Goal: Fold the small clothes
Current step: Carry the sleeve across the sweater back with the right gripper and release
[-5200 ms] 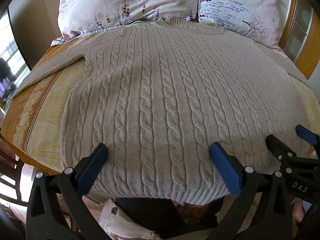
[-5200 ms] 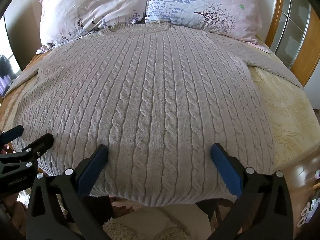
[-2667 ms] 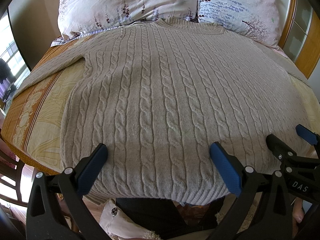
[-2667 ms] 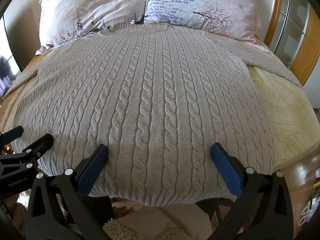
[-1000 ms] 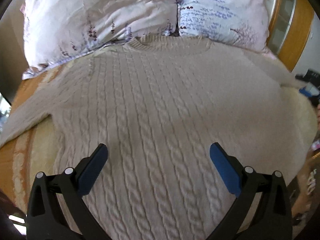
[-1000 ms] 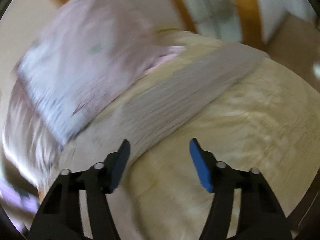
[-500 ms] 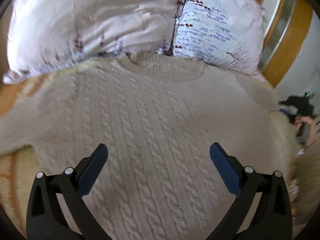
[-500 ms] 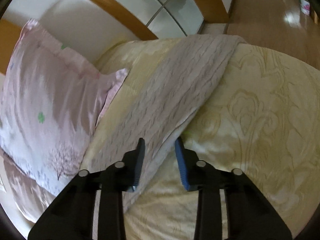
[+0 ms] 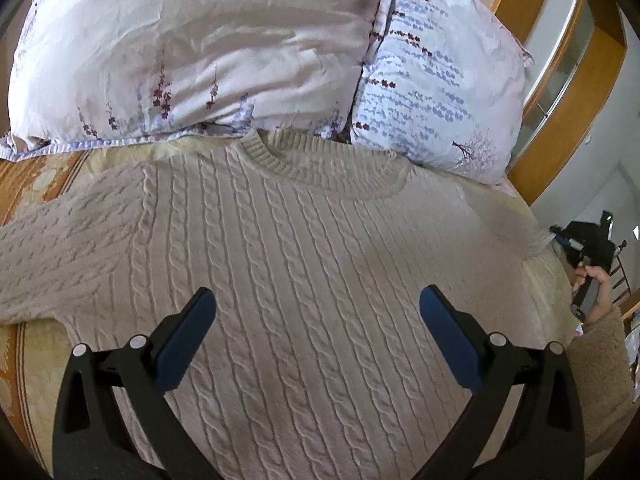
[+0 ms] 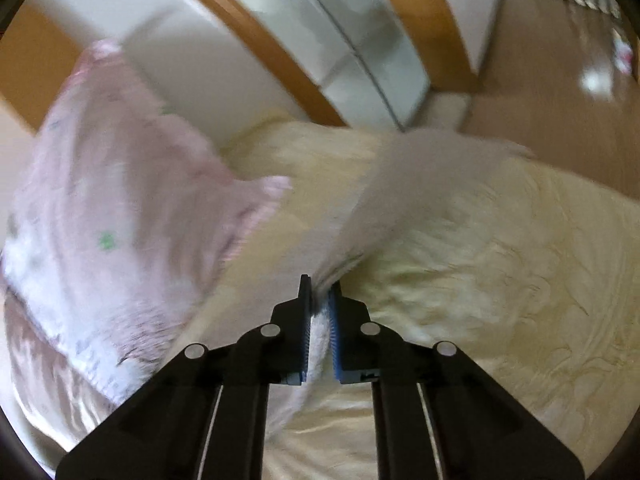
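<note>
A beige cable-knit sweater (image 9: pixel 304 264) lies flat on the bed, collar toward the pillows, its left sleeve (image 9: pixel 52 256) stretched out to the left. My left gripper (image 9: pixel 318 316) is open and empty, hovering over the sweater's chest. In the right wrist view my right gripper (image 10: pixel 320 292) is shut on the sweater's right sleeve (image 10: pixel 404 184), which runs blurred away from the jaws over the bed's right side. The right gripper also shows far right in the left wrist view (image 9: pixel 588 248).
Two floral pillows (image 9: pixel 200 48) (image 9: pixel 440 76) lie at the head of the bed. A cream patterned bedspread (image 10: pixel 520 280) covers the mattress. A wooden headboard (image 10: pixel 256 40) and a wooden floor (image 10: pixel 560 92) lie beyond the right edge.
My right gripper swung to the bed's right side and closed on the right sleeve. My left gripper moved up from the hem to over the chest, still open.
</note>
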A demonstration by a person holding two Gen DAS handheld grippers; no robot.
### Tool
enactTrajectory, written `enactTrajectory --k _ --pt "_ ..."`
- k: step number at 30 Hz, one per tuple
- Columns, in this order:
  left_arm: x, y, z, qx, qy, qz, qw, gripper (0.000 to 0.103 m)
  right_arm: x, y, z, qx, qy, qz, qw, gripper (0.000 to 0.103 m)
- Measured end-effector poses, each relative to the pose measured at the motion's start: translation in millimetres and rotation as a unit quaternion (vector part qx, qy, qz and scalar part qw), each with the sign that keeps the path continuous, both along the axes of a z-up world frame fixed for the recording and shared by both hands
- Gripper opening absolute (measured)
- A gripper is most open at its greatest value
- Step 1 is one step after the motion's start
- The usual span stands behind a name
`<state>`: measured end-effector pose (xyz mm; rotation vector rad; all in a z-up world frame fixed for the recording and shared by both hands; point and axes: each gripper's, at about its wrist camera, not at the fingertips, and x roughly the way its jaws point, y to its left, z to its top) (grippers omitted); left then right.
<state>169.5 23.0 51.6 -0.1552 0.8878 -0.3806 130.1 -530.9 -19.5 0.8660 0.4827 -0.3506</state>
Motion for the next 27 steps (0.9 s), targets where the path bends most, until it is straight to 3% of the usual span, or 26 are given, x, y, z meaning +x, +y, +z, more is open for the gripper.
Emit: enactTrajectory --k 3,8,11,14,17,20,22,23,24,27 --pt "1 7 3 -0.037 -0.006 -0.006 0.9993 0.101 -1 37 30 -0.034 -0.041 0.058 0.997 0.009" --pt "9 21 -1 -0.109 0.011 0.013 0.9939 0.101 2 126 58 -0.062 -0.086 0.19 0.976 0.009" --pt "12 24 -4 -0.118 0.015 0.021 0.9927 0.101 9 188 44 -0.062 -0.079 0.276 0.956 0.009" --pt "13 20 -7 -0.115 0.013 0.018 0.9931 0.101 22 240 14 -0.053 -0.036 0.343 0.937 0.009" --pt "13 14 -8 -0.109 0.012 0.008 0.9939 0.101 31 264 -15 -0.053 0.009 0.364 0.93 0.009" --pt "11 10 -8 -0.106 0.011 -0.004 0.9943 0.101 30 257 -27 -0.011 0.013 0.357 0.934 0.013" --pt "10 10 -7 -0.107 0.009 -0.007 0.9942 0.101 23 244 -28 0.016 0.001 0.346 0.938 0.031" --pt "11 10 -7 -0.109 0.009 -0.007 0.994 0.101 17 233 -28 0.032 -0.008 0.331 0.943 0.049" --pt "11 11 -8 -0.111 0.01 -0.008 0.9937 0.101 12 221 -29 0.044 -0.017 0.31 0.95 0.056" --pt "13 15 -9 -0.122 0.016 -0.005 0.9924 0.101 16 196 -27 0.055 -0.018 0.257 0.965 0.055"
